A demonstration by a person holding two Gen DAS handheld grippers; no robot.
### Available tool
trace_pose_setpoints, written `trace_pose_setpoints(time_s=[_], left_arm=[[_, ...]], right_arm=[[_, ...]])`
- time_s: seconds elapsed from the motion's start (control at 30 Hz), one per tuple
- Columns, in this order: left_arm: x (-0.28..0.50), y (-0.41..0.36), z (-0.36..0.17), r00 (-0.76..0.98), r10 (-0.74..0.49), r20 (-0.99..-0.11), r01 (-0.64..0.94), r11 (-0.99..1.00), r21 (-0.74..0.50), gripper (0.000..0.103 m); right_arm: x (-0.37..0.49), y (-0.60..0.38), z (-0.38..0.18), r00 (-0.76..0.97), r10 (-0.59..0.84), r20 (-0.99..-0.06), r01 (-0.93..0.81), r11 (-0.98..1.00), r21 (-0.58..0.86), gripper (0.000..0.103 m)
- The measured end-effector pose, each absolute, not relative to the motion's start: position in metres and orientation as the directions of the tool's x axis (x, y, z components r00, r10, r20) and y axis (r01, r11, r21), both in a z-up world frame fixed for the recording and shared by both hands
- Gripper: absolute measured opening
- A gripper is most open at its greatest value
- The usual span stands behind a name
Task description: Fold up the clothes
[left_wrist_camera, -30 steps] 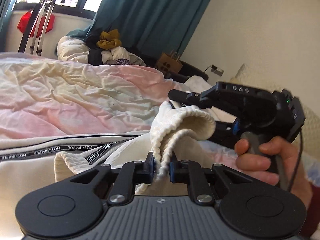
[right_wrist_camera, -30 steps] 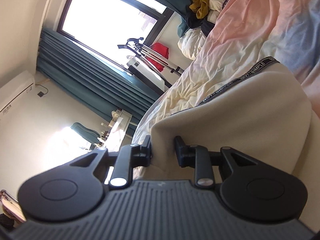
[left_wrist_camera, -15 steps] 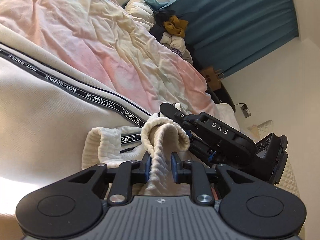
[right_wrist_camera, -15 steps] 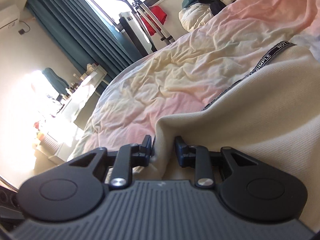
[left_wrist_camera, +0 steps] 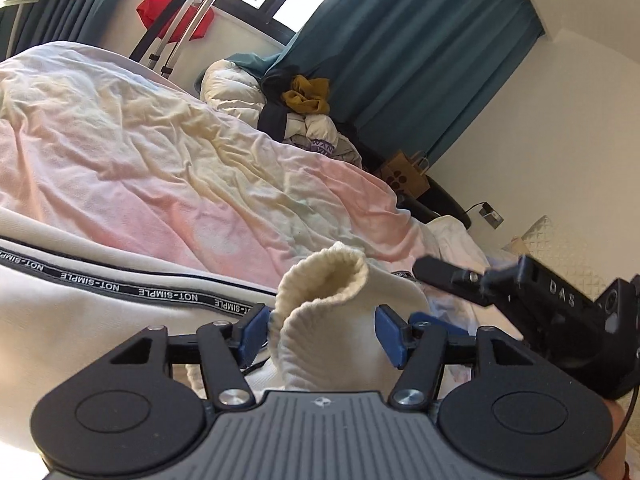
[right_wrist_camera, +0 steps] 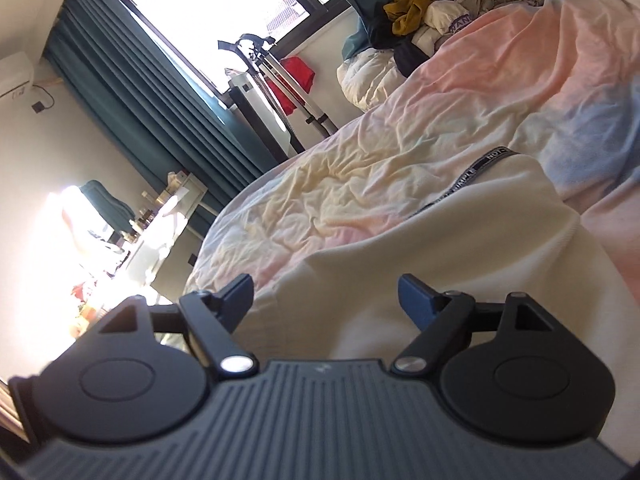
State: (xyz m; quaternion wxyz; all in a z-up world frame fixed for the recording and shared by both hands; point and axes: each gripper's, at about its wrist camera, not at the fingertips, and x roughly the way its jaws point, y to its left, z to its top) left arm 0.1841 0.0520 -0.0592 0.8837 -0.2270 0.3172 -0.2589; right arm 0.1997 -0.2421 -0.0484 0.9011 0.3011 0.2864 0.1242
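Rumpled pastel bedsheet carries my cream sweatshirt with black lettered tape. Left gripper and right gripper have just spread, dropping the ribbed cuff; I judge one fold laid, more remaining.

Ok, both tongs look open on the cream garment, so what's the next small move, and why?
Probably draw both tongs back clear. The left tongs have just opened, the ribbed cuff loose between them; the right tongs have opened too, over the cream garment on the bed.
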Motion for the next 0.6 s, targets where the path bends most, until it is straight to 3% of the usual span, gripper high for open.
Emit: trace_pose_setpoints(time_s=[0.07, 0.23, 0.33, 0.43, 0.6], left_arm=[[0.194, 0.051, -0.062, 0.661, -0.593, -0.459, 0.287, 0.765, -0.576, 0.052], [0.206, 0.060, -0.072, 0.659, -0.593, -0.463, 0.251, 0.753, -0.608, 0.016], [0.210, 0.071, -0.074, 0.651, -0.618, -0.440, 0.206, 0.703, -0.681, 0.012], [0.207, 0.086, -0.069, 0.650, -0.633, -0.420, 0.141, 0.644, -0.752, 0.012], [0.206, 0.085, -0.075, 0.653, -0.580, -0.487, 0.088, 0.697, -0.712, 0.012]], right_arm=[[0.189, -0.237, -0.049, 0.813, 0.339, -0.473, -0.039, 0.843, 0.536, 0.071], [0.159, -0.223, -0.057, 0.833, 0.190, -0.519, -0.007, 0.943, 0.333, 0.068], [0.145, -0.227, -0.063, 0.861, 0.065, -0.504, 0.095, 0.954, 0.285, 0.060], [0.134, -0.237, -0.054, 0.882, -0.041, -0.469, 0.167, 0.958, 0.231, 0.060], [0.130, -0.250, -0.076, 0.801, -0.109, -0.588, 0.268, 0.945, 0.189, 0.060]])
